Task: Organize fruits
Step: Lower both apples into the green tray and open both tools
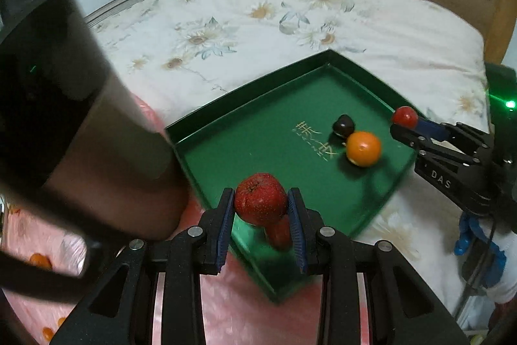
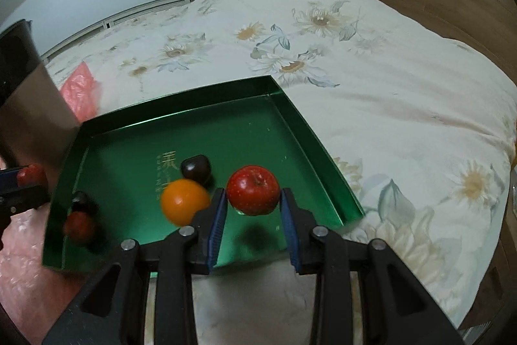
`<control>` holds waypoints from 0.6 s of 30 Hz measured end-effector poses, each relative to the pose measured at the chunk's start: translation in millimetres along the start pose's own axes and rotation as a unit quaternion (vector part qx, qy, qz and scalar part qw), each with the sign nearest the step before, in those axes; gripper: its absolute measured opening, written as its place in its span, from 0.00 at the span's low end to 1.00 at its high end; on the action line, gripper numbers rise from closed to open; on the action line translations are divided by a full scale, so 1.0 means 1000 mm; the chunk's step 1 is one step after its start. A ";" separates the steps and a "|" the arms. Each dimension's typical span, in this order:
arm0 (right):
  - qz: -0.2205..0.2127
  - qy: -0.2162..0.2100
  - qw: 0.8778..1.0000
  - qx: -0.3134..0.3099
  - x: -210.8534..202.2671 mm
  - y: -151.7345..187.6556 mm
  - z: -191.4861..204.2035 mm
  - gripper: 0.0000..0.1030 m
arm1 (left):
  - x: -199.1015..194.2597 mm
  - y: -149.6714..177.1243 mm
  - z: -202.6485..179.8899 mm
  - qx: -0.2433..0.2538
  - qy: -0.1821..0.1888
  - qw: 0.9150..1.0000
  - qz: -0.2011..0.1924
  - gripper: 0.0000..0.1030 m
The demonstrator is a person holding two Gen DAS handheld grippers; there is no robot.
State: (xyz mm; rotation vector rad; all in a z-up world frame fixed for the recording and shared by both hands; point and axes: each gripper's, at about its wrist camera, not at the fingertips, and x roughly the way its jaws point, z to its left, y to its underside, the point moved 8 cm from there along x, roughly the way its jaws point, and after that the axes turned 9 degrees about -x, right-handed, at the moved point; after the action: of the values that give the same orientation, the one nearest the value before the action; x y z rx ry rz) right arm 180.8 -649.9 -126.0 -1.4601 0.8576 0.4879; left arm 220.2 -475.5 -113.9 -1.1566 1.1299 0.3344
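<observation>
1. Far left, on the pink sheet (image 1: pixel 226 296) beside the tray (image 1: pixel 258 131), small orange fruits (image 1: pixel 40 261) lie loose; by my reckoning these are still to be gathered, though blur hides their number.
2. The left tongs (image 1: pixel 261 209) are closed on a red fruit (image 1: pixel 260 202), its speckled skin pinched between the blue pads (image 1: pixel 226 225). They hang over the tray's near corner, the fruit clear of the floor. A red patch just below it may be a reflection; I cannot tell.
3. Within the green tray on the bed (image 2: pixel 387 86), a dark fruit (image 2: pixel 195 169) sits touching an orange (image 2: pixel 184 201) near the gold lettering. These two look already placed.
4. The right tongs (image 2: pixel 253 209) hold a red apple-like fruit (image 2: pixel 253 194), stem end up, gripped at its sides over the tray's right half, near the orange. Its shadow on the tray floor suggests it is not yet set down.
5. Judging from this, the job is somewhere midway: two fruits in, two held above the tray awaiting release, more waiting on the sheet.
</observation>
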 end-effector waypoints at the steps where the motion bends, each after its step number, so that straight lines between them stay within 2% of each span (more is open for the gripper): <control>1: 0.002 0.001 1.000 -0.002 0.006 0.000 0.000 0.07 | 0.005 -0.002 0.000 0.002 -0.003 1.000 0.001 0.27; 10: 0.021 0.005 1.000 -0.004 0.033 0.009 0.002 0.08 | 0.048 -0.022 0.005 -0.011 -0.020 1.000 0.016 0.27; 18: 0.023 0.005 1.000 -0.011 0.034 0.010 0.004 0.08 | 0.069 -0.016 0.006 -0.020 -0.022 0.999 0.040 0.27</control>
State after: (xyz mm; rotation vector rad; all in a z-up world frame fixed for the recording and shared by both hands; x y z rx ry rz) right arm 195.6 -652.2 -158.0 -1.4670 0.8977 0.5252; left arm 266.1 -498.6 -163.6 -1.1363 1.1373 0.4428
